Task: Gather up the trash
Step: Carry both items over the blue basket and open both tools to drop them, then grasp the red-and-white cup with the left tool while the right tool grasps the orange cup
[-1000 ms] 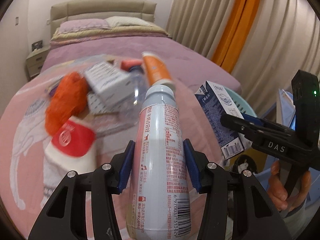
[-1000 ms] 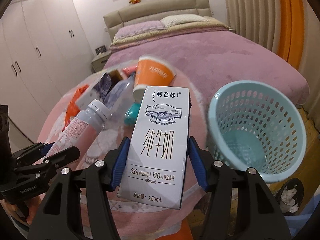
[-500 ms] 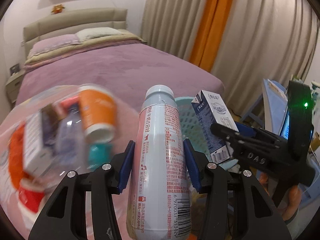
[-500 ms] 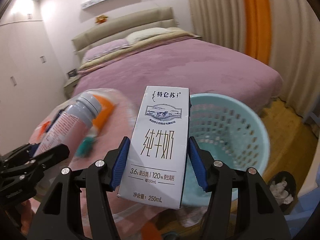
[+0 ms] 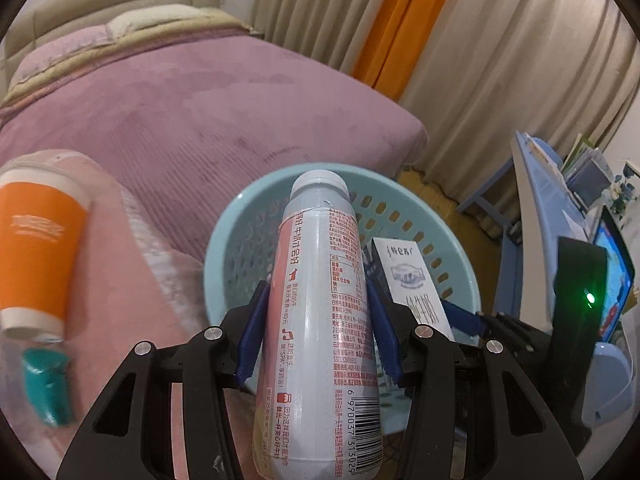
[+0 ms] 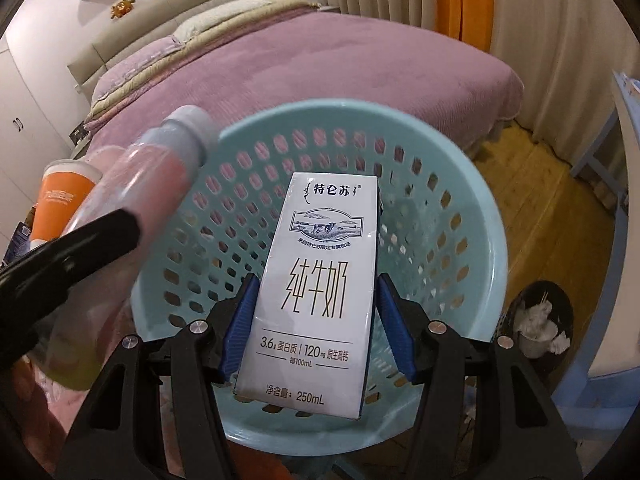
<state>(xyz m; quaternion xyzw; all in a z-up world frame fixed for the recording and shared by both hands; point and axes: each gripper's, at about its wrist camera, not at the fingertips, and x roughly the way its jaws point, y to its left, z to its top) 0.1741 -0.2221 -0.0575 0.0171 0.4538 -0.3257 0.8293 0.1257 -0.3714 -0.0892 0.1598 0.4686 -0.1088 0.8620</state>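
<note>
My left gripper is shut on a pale pink-and-white drink bottle with its cap pointing over the light blue perforated basket. My right gripper is shut on a white 250 mL milk carton, held upright above the basket's opening. The carton also shows in the left wrist view, to the right of the bottle. The bottle shows blurred at the left of the right wrist view.
An orange paper cup and a teal item lie on the pink blanket at left. The purple bed lies behind the basket. A small black bin with tissues stands on the wooden floor. A blue desk stands at right.
Both grippers swung right from the trash pile on the blanket to above the basket, still holding the bottle and the carton. The rest of the pile has left the view.
</note>
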